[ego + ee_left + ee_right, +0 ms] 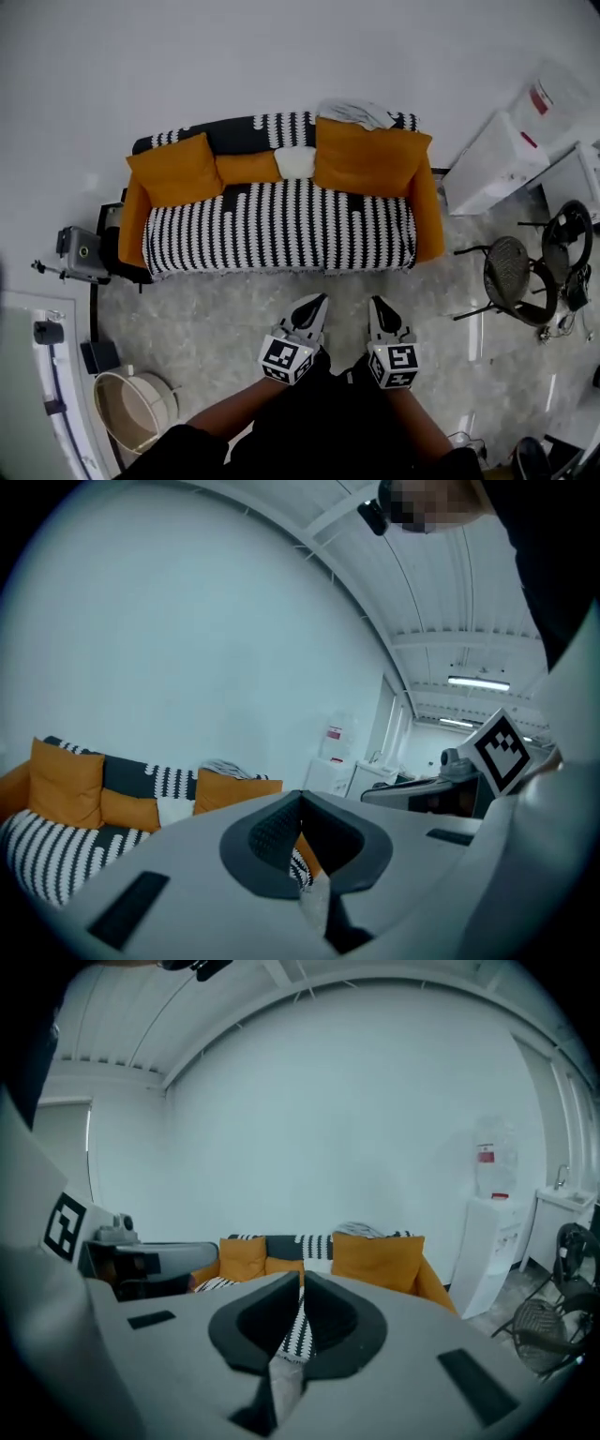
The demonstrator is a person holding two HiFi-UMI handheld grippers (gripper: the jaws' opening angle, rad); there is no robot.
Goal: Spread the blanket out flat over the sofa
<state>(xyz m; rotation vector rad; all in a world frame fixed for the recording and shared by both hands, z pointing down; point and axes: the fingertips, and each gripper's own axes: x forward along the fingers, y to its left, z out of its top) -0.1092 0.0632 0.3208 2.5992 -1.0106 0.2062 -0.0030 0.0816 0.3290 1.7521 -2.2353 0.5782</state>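
The black-and-white striped blanket (281,225) lies spread over the seat and backrest of the orange sofa (427,216) and hangs down its front. On it rest two large orange cushions (175,169) (370,157), a small orange one and a white one (295,162). A grey cloth (356,112) sits on the backrest's right end. My left gripper (317,300) and right gripper (378,302) hover over the floor in front of the sofa, side by side, pointing at it. Both are shut with nothing between the jaws (300,799) (302,1279). Neither touches the blanket.
A white cabinet (492,159) stands right of the sofa, with a black chair (516,267) in front of it. A device on a stand (80,253) is by the sofa's left end. A round basket (136,408) sits on the floor at lower left.
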